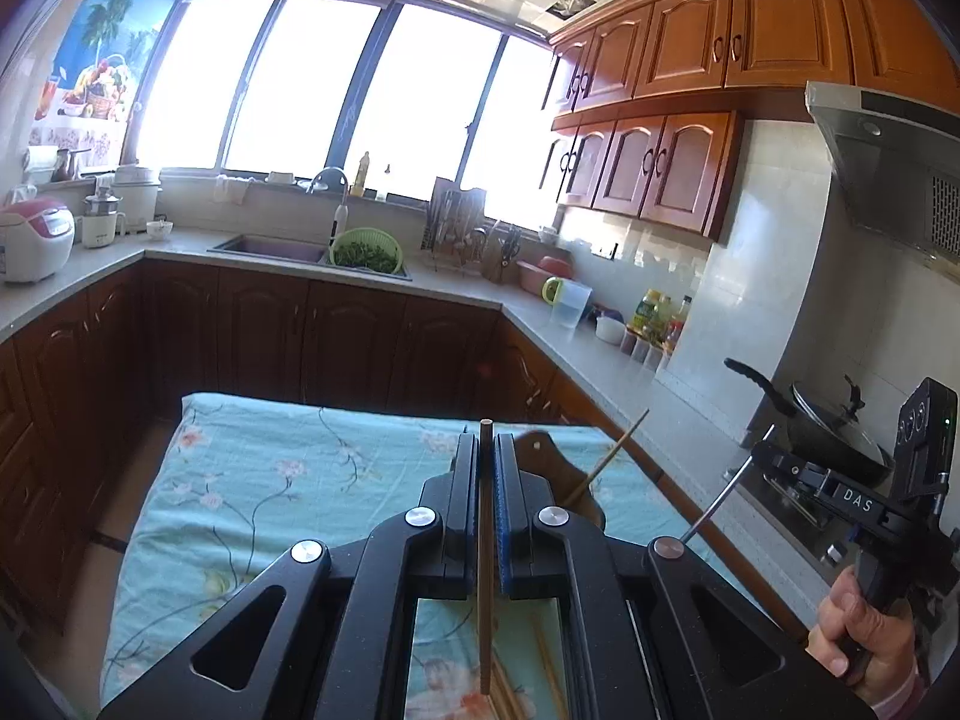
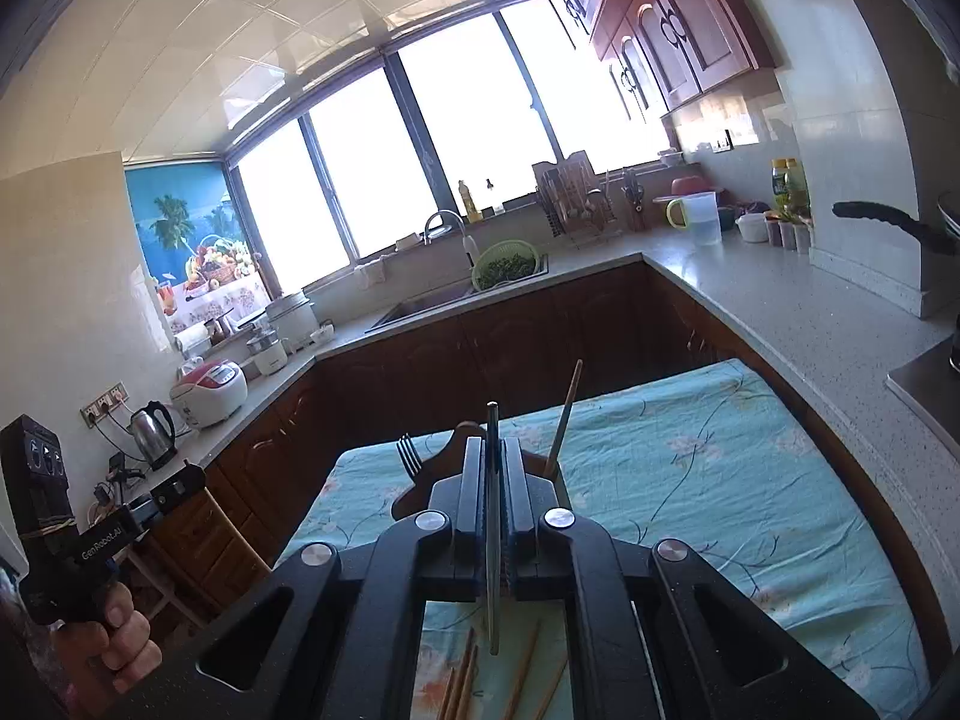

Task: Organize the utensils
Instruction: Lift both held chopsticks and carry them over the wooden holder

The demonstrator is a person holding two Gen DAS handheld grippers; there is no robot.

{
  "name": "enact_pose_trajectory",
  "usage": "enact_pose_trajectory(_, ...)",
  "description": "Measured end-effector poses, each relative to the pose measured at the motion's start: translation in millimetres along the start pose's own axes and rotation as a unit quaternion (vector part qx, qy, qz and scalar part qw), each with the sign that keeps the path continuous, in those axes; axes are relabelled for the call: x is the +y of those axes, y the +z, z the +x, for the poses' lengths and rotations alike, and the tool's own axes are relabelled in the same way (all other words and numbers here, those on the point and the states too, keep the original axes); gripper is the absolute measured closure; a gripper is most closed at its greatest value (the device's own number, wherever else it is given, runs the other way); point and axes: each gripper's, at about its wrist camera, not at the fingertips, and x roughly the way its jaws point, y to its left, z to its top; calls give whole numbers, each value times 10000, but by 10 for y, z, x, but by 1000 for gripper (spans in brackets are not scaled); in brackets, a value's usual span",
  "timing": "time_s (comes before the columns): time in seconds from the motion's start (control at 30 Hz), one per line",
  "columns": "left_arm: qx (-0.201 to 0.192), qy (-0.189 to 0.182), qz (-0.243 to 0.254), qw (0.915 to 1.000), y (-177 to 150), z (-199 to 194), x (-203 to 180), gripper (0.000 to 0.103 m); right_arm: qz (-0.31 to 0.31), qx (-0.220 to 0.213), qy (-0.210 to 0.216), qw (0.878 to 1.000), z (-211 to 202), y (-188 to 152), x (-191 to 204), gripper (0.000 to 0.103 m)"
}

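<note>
One brown chopstick (image 1: 485, 552) stands upright, clamped between the fingers of the left gripper (image 1: 486, 450). One thin metal utensil handle (image 2: 493, 516) is pinched the same way by the right gripper (image 2: 493, 450); its working end is hidden. Both are lifted above the bench (image 2: 690, 480), which is covered with a flowered turquoise cloth. Ahead, a dark wooden holder (image 2: 447, 450) carries one fork (image 2: 410, 455), tines up, and one leaning chopstick (image 2: 564, 414). Some five loose chopsticks (image 2: 462, 678) lie on the cloth under the right gripper. A hand (image 1: 864, 636) grips each tool.
</note>
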Motion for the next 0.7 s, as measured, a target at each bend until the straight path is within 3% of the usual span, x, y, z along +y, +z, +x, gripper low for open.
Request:
enact_pose_trajectory(0.33, -833, 111, -16, 9965, 386, 518, -108, 100, -51, -556, -223, 9982, 319, 504, 31, 99)
enact_pose_trajectory(0.7, -772, 487, -296, 9954, -154, 1480, 30, 100, 71, -306, -504, 9982, 880, 176, -172, 99)
